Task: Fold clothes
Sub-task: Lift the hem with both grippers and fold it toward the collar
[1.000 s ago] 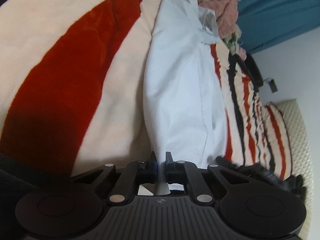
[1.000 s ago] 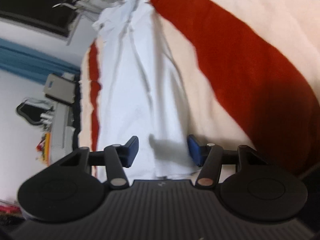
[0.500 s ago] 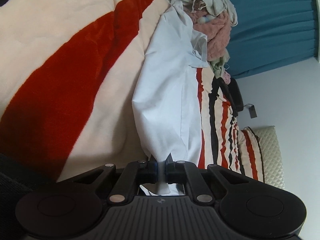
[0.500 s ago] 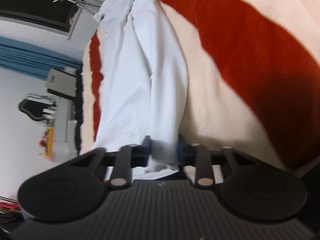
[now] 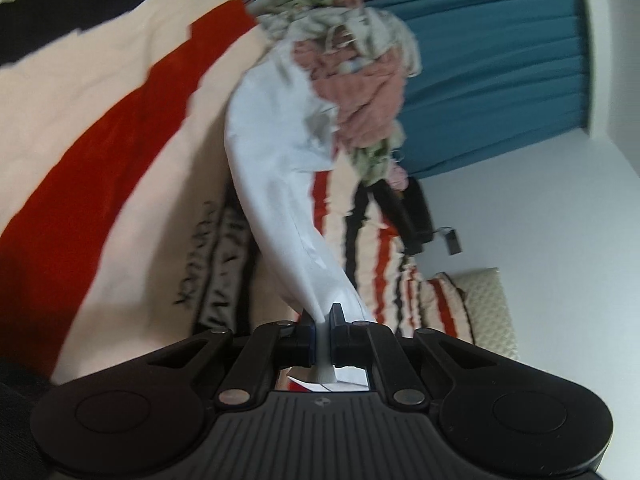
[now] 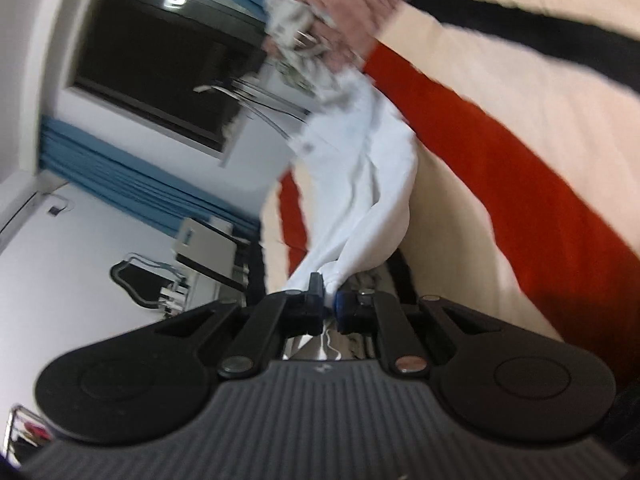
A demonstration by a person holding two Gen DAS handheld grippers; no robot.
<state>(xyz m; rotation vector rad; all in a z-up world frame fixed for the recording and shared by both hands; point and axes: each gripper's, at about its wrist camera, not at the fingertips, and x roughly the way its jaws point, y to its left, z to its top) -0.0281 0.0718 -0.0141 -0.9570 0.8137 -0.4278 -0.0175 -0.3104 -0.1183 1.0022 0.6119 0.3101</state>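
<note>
White shirt [image 5: 276,168]: thin, limp cloth, light, likely to sag and twist. It hangs stretched above the striped blanket [image 5: 92,152] on the bed, far end by the heap of clothes [image 5: 360,92]. Your left gripper [image 5: 321,334] and right gripper [image 6: 329,304] each have jaws pinching a gathered edge; take hems and corners, not mid-panel.

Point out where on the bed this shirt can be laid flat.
Bare: the broad red and cream striped blanket left of the pale blue shirt. Crowded: the heap of pink and patterned clothes touching the shirt's far end.
</note>
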